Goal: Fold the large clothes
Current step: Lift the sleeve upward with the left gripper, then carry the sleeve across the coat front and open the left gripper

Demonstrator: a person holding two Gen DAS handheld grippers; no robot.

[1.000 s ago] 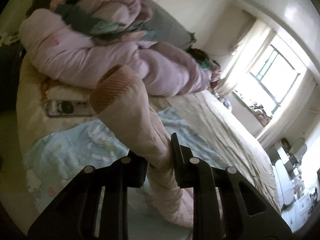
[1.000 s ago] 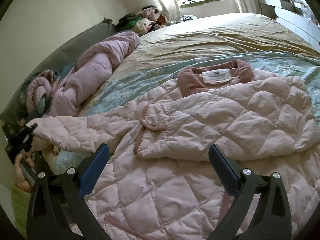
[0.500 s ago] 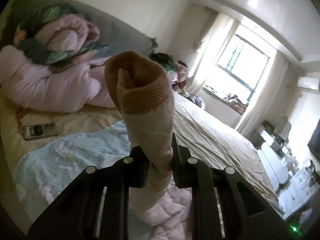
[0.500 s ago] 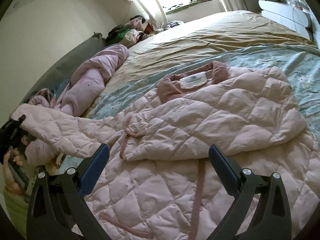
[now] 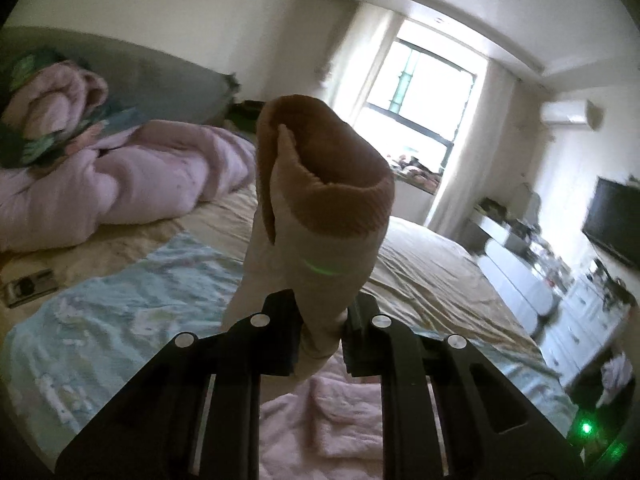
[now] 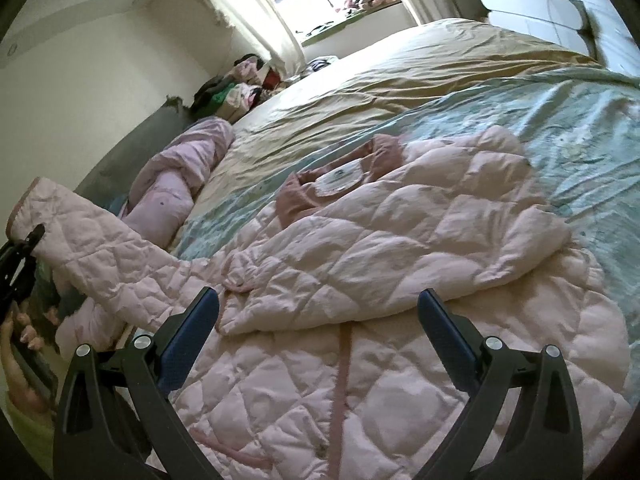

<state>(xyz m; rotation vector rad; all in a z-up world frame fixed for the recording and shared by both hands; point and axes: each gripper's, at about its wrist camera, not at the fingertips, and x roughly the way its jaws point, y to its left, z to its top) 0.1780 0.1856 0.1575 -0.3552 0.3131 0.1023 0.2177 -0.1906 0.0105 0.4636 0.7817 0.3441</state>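
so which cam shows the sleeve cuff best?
Left wrist. The brown ribbed cuff stands up, open end facing the camera, with the left gripper shut on the sleeve below it. Right wrist shows only the cuff's edge, far left and small.

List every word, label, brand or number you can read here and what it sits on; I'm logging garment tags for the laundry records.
No text can be read in either view.
White neck label inside the brownish-pink collar of the pale pink quilted jacket: dark print, too small and blurred to read.
Small flat silver device on the beige bedsheet: markings blurred, unreadable.
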